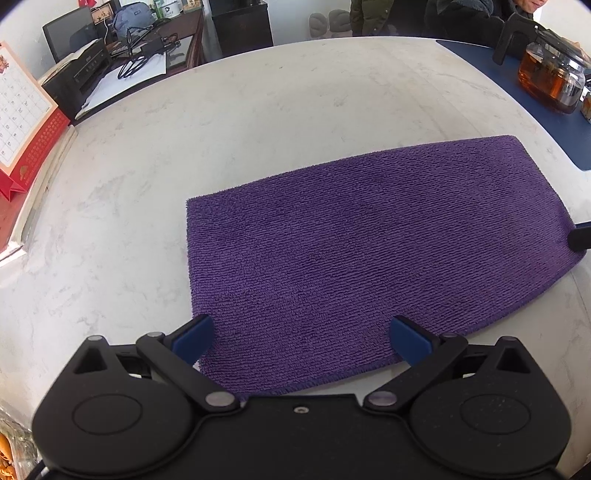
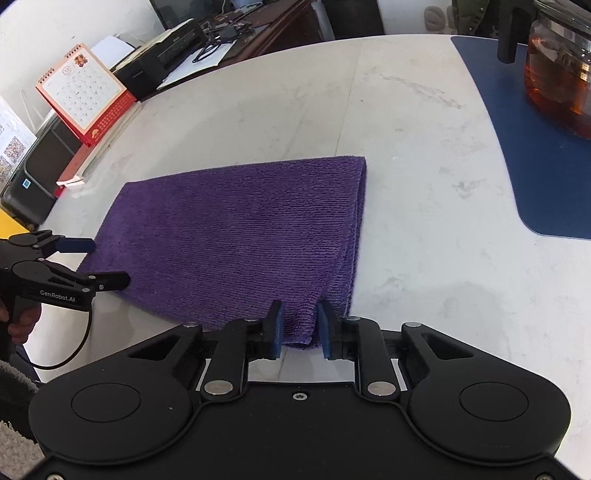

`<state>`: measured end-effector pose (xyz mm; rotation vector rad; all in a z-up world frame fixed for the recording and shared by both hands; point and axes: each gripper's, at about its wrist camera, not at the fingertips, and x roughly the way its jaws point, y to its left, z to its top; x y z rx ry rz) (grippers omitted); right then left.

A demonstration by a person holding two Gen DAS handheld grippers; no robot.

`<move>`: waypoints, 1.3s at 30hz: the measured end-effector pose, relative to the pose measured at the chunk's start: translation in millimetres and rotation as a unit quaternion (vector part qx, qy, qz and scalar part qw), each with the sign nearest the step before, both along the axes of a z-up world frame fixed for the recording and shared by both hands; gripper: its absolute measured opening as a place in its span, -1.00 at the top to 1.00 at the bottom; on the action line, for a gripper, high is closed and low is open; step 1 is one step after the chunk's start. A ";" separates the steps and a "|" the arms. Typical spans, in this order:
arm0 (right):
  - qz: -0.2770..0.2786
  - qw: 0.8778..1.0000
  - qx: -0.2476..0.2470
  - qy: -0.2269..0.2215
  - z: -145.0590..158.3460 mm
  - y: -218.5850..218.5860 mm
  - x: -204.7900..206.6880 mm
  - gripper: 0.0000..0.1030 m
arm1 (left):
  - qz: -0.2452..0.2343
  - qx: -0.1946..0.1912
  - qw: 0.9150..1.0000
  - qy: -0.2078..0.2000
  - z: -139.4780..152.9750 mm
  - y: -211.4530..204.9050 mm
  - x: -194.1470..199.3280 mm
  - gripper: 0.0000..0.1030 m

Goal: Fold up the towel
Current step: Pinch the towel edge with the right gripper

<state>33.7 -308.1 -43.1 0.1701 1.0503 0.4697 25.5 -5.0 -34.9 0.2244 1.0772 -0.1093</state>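
Purple towel (image 1: 369, 236): lay folded flat on white marbled table (image 1: 147, 184), doubled layers visible only along its right edge in right wrist view (image 2: 229, 236).

Left gripper (image 1: 301, 341): fingers spread wide, blue pads (image 1: 194, 338) straddling the towel's near left corner, not pressing on the cloth. Seen from the side in right wrist view (image 2: 101, 260), poised at the towel's left edge, a hand (image 2: 20, 321) partly visible on the grip.

Right gripper (image 2: 300, 328): fingers drawn nearly together, pinching a bunched near-right corner of the towel between blue pads (image 2: 276, 332). In left wrist view, only a dark finger tip at the towel's right edge (image 1: 580, 238); grip not discernible there.

Shown larger in right wrist view: blue mat (image 2: 535, 147) on the table's right side, carrying a glass teapot (image 2: 557, 74) of amber liquid with black handle; both also small at upper right in left wrist view (image 1: 550, 77).

Desk calendar (image 2: 83, 92), red base: stood at the table's left edge, whole in right wrist view, cropped in left wrist view (image 1: 22, 122).

Shown only in left wrist view: dark monitor (image 1: 70, 31) on a cluttered desk beyond the table; dark-clothed people (image 1: 424, 16) at the far rim.
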 end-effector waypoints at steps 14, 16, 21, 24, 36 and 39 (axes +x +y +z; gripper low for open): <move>-0.012 1.000 0.006 -0.027 17.5 -6.2 2.5 0.90 | -0.003 -0.010 1.000 -0.003 -2.1 2.3 2.4 -0.98; -0.011 1.000 -0.001 -0.028 17.1 -6.0 4.2 0.90 | -0.004 -0.010 1.000 -0.003 -2.0 2.1 2.2 -0.98; -0.014 1.000 -0.022 -0.017 6.0 -4.9 4.5 0.90 | -0.004 -0.009 1.000 -0.001 -2.5 2.8 2.5 -0.98; -0.012 0.999 -0.042 -0.021 3.1 -3.3 3.0 0.90 | -0.002 -0.010 1.000 0.001 -3.0 3.0 3.2 -0.98; -0.019 0.998 -0.047 -0.047 16.5 -5.0 4.9 0.76 | -0.012 -0.003 1.000 0.002 -1.5 -1.8 3.1 -0.98; -0.005 0.998 -0.052 -0.040 9.6 3.7 8.1 0.61 | -0.012 -0.004 1.000 0.003 -2.0 -0.4 3.7 -0.98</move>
